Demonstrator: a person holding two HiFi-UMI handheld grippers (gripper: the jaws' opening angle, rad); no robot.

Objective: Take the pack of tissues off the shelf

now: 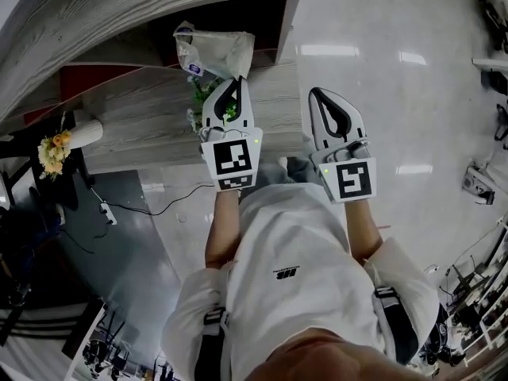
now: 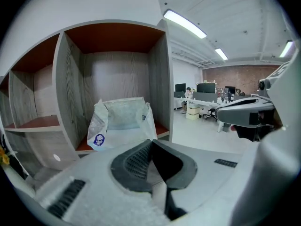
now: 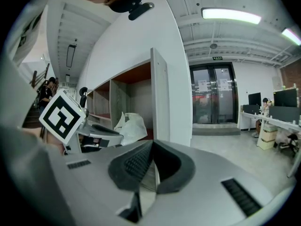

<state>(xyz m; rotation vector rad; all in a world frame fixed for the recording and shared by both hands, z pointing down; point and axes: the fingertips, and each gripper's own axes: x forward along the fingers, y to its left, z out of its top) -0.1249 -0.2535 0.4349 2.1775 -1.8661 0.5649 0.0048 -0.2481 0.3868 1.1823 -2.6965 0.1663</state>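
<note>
Left gripper [image 1: 234, 81]: my jaws are closed, tips meeting, with nothing between them. Right gripper [image 1: 317, 93]: my jaws are likewise closed tip to tip and empty. Both are held out in front of me side by side, the right one apart from the left, on its right.

The pack of tissues [image 2: 121, 123] is directly ahead of my left jaws and a little to their left. It stands upright in the end compartment of the shelf [image 2: 160, 79], on that compartment's reddish-brown floor. Its wrapper is clear and crinkled, with a small round blue mark at the lower left corner. My left gripper body hides the pack's lower edge, so I cannot tell the gap between tips and pack. From the head view the left tips sit just short of the pack.

From my right jaws the pack lies ahead and to the left, beyond the left gripper, partly behind the shelf's upright end panel. Straight ahead of my right jaws is that panel's edge and glossy pale floor [image 1: 381, 62].
</note>
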